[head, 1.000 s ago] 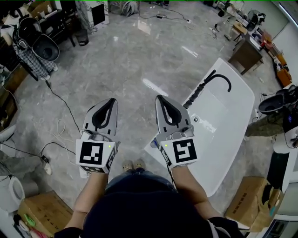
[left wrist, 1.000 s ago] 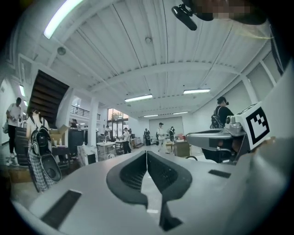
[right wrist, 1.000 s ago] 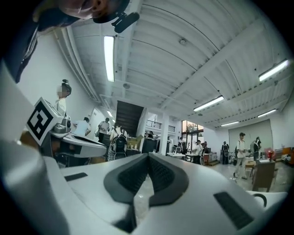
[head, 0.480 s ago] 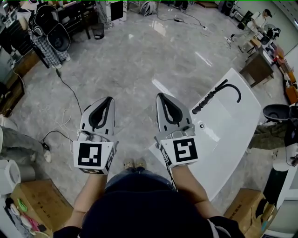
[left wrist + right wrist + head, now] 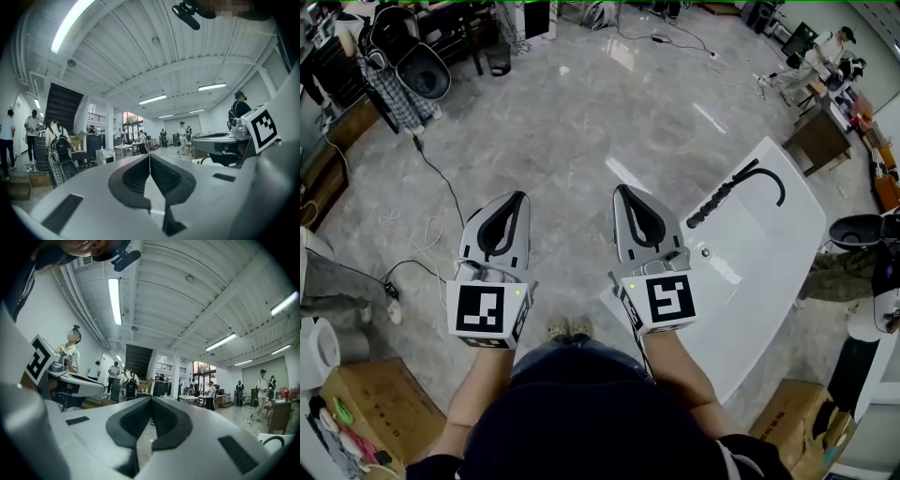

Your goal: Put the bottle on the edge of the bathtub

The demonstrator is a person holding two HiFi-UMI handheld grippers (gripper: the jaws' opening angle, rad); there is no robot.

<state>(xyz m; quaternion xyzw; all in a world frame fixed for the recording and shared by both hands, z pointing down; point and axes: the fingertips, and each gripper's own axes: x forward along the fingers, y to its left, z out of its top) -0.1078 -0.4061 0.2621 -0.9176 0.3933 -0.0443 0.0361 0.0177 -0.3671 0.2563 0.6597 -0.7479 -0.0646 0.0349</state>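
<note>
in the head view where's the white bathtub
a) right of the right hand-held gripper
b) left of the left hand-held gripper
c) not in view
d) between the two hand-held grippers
A: the white bathtub spreads out to the right of the right hand-held gripper, nothing of it on the left side.

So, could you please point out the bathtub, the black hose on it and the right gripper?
bathtub (image 5: 766,281): head view, bare white surface.
black hose (image 5: 712,204): head view, ribbed stretch.
right gripper (image 5: 622,191): head view, between its shut fingertips.
</note>
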